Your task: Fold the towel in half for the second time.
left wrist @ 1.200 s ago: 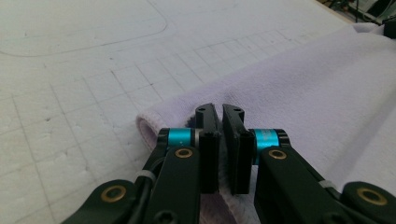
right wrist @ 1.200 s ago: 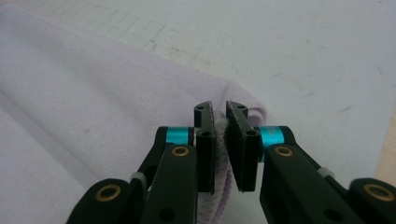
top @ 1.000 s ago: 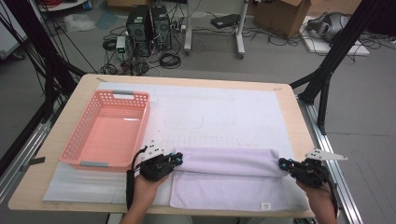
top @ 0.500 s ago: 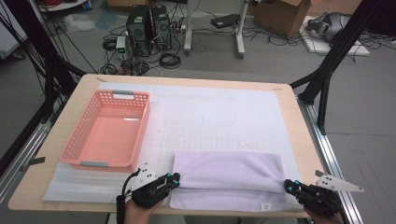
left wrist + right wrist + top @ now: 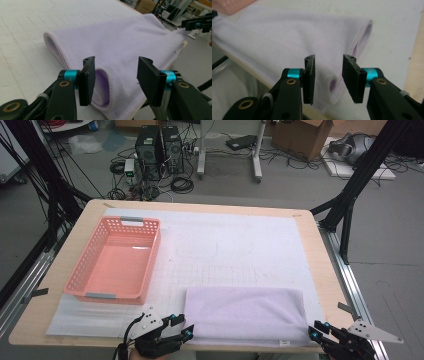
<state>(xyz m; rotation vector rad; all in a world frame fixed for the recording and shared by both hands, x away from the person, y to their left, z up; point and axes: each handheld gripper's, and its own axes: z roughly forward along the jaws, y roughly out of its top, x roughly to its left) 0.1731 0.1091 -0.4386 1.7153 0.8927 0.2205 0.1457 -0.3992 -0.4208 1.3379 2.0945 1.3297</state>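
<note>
A lavender towel [image 5: 245, 312] lies folded in a flat band along the table's near edge. My left gripper [image 5: 181, 325] sits at its near left corner and my right gripper [image 5: 318, 330] at its near right corner. The left gripper [image 5: 116, 75] has just been opening; the towel's [image 5: 120, 42] folded corner lies between the jaws, untouched by the pads. The right gripper [image 5: 328, 75] has also just been opening, and the towel's [image 5: 287, 37] other corner rests loose between its jaws. In the left gripper view, the right gripper [image 5: 197, 25] shows at the towel's far end.
A pink basket [image 5: 115, 262] stands empty on the left of the white mat [image 5: 240, 245]. The table's front edge [image 5: 75, 342] runs just under both grippers. Black frame posts, computers and cables stand on the floor beyond.
Both grippers drew the towel's edge toward the near side of the table, folding it over itself. Their jaws, shut on the cloth before, now stand apart and have let go.
</note>
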